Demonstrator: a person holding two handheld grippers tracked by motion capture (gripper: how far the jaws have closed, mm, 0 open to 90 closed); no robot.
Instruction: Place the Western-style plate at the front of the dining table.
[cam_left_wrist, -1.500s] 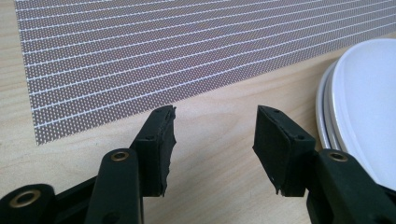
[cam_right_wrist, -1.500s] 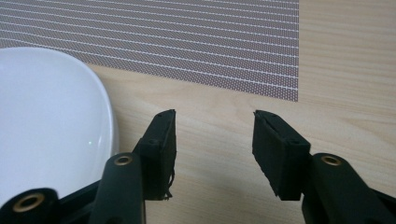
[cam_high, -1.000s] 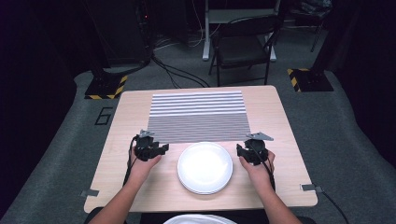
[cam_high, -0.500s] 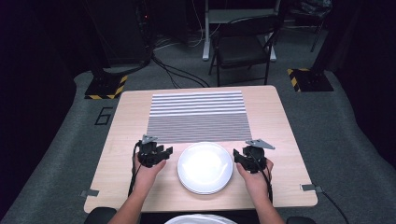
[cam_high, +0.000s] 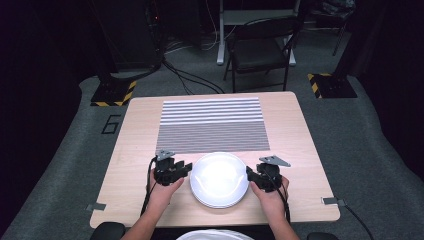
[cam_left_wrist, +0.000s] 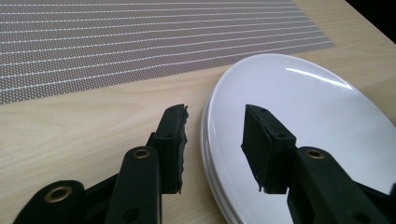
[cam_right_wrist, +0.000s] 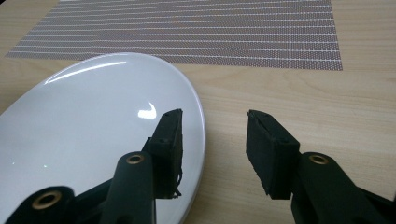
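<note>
A round, glossy white plate (cam_high: 219, 179) lies flat on the light wooden table (cam_high: 135, 130), near the person's edge and about midway across. In the left gripper view the rim shows more than one layer (cam_left_wrist: 219, 186) — possibly two plates stacked, cannot tell for certain. Beyond the plate, toward the far side, lies a rectangular grey-and-white striped woven placemat (cam_high: 212, 125); its near edge sits just beside the plate's far rim, and whether they touch cannot be told.

Left gripper (cam_high: 184, 167): held in the person's left hand (cam_high: 163, 190), low at the plate's left edge. Jaws wide apart, nothing clamped. In the left gripper view (cam_left_wrist: 214, 140) the plate's rim runs up between the two black jaws: one jaw is over the bare wood outside the rim, the other over the plate's white surface (cam_left_wrist: 322, 116). Contact with the rim — cannot tell.

Right gripper (cam_high: 250, 175): held in the right hand (cam_high: 272, 200), at the plate's right edge, mirror arrangement. Jaws likewise wide apart, holding nothing. In the right gripper view (cam_right_wrist: 214, 140) one jaw is over the plate's surface (cam_right_wrist: 84, 116), the other over bare table; the rim passes between them.

Black cables trail from both grippers back toward the person. A grey three-cornered plate tops each gripper. A dark folding chair (cam_high: 260, 50) stands on the grey carpet beyond the table.
</note>
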